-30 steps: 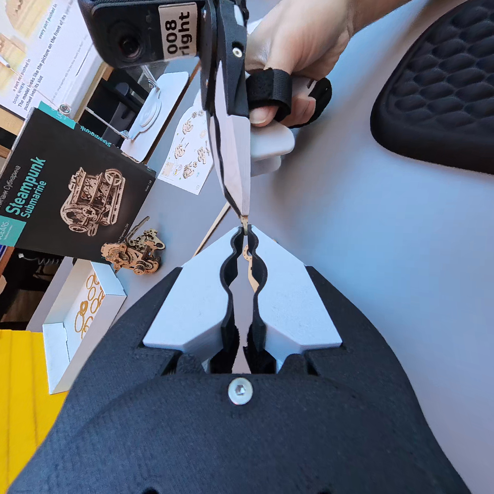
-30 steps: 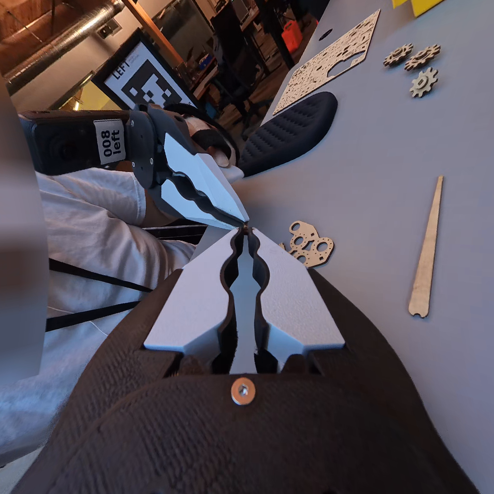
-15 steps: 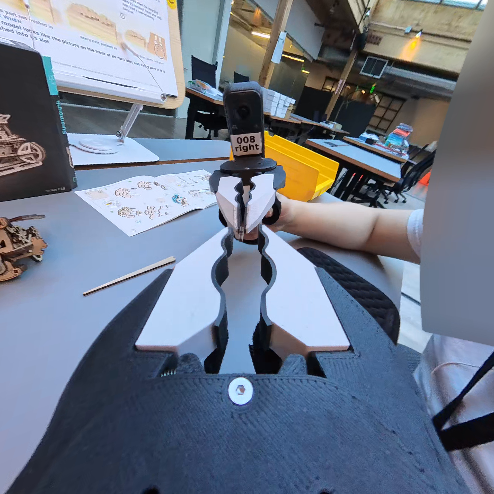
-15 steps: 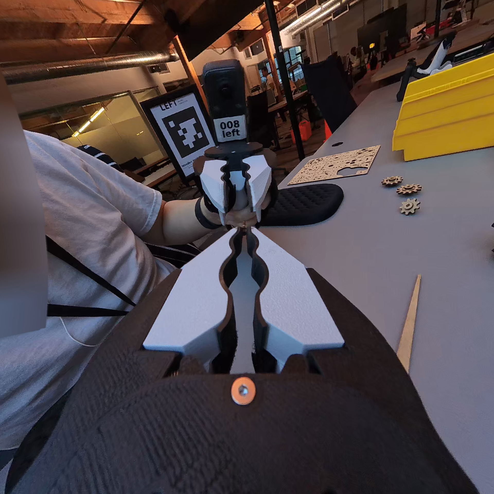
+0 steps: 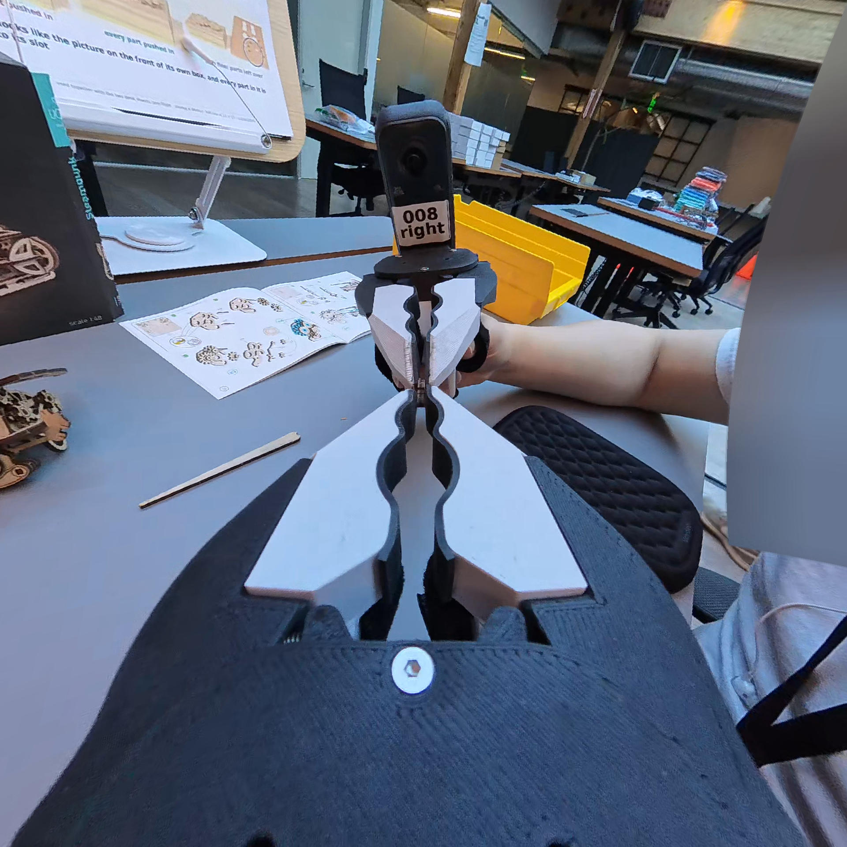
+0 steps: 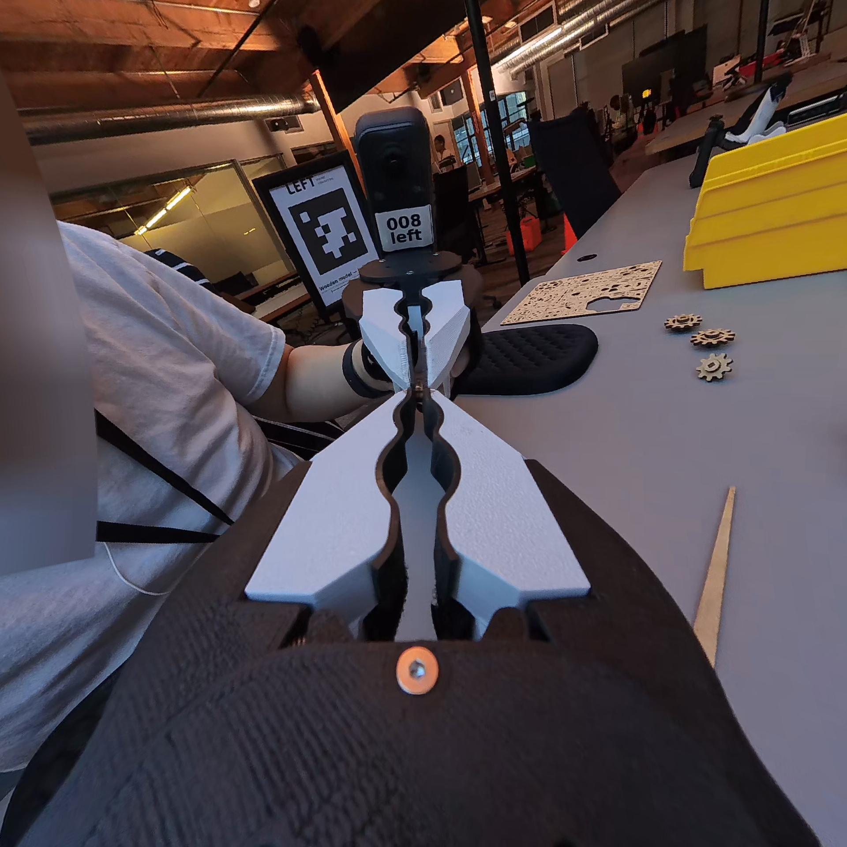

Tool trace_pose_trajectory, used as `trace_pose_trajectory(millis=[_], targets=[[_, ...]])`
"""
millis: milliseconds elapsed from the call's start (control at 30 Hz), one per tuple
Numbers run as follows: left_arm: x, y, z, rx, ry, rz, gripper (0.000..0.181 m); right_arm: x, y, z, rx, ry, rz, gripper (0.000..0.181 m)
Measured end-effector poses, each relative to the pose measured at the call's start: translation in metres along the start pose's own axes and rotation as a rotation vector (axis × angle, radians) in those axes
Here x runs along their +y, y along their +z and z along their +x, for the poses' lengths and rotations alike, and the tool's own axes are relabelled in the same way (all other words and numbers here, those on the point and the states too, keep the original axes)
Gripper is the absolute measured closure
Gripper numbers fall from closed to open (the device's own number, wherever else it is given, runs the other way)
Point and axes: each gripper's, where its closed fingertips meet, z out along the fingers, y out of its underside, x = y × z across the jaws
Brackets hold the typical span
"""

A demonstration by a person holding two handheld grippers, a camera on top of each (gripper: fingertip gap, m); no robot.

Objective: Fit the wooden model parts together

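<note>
My two grippers face each other tip to tip above the grey table (image 5: 114, 458). A small wooden part (image 5: 420, 388) sits where the tips meet. My left gripper (image 5: 419, 398) is shut, its tips pinching the near end of the part. My right gripper (image 5: 419, 382) opposite is shut on the far end. In the right wrist view my right gripper (image 6: 418, 398) pinches the same small part (image 6: 418, 388), and my left gripper (image 6: 418, 384) meets it from the far side. A hand holds each gripper.
A thin wooden stick (image 5: 220, 470) lies left of my left gripper. Also there: an open instruction booklet (image 5: 247, 330), a part-built wooden model (image 5: 23, 426), a yellow bin (image 5: 518, 275) and a black padded rest (image 5: 605, 481). Three wooden gears (image 6: 712, 339) and a cut-out sheet (image 6: 582, 295) lie farther right. Left and right tips are no more than a few centimetres apart. From either gripper's tips it is about 20 cm to the part-built wooden model (image 5: 23, 426).
Both grippers rose from pointing down at the table to level. My left gripper opened half a second ago and has shut again on the small part that my right gripper kept holding.
</note>
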Motion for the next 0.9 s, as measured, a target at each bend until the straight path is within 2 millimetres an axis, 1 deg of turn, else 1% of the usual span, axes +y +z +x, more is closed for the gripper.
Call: trace_pose_trajectory(millis=[400,567,633,700,733,767,833,900], targets=[[-0.001,0.0,-0.002,0.003,-0.014,0.011,0.18,-0.001,-0.001,0.001,0.002,0.003,0.02,0.18],[0.001,0.0,-0.003,0.003,-0.013,0.008,0.181,0.0,0.0,0.002,0.002,0.001,0.018,0.179],[0.004,0.0,-0.004,-0.001,-0.005,-0.016,0.181,0.004,0.0,0.005,0.02,-0.027,0.005,0.179],[0.012,-0.001,-0.01,-0.014,0.024,-0.085,0.181,0.016,-0.002,0.02,0.124,-0.102,-0.064,0.168],[0.019,-0.002,-0.016,-0.029,0.055,-0.146,0.181,0.026,-0.004,0.029,0.174,-0.148,-0.13,0.167],[0.028,-0.005,-0.025,-0.053,0.091,-0.236,0.181,0.038,-0.004,0.035,0.207,-0.19,-0.202,0.167],[0.053,-0.012,-0.048,-0.096,0.158,-0.473,0.181,0.062,-0.002,0.043,0.253,-0.275,-0.349,0.167],[0.074,-0.021,-0.068,-0.127,0.205,-0.699,0.18,0.079,0.004,0.041,0.248,-0.381,-0.471,0.165]])
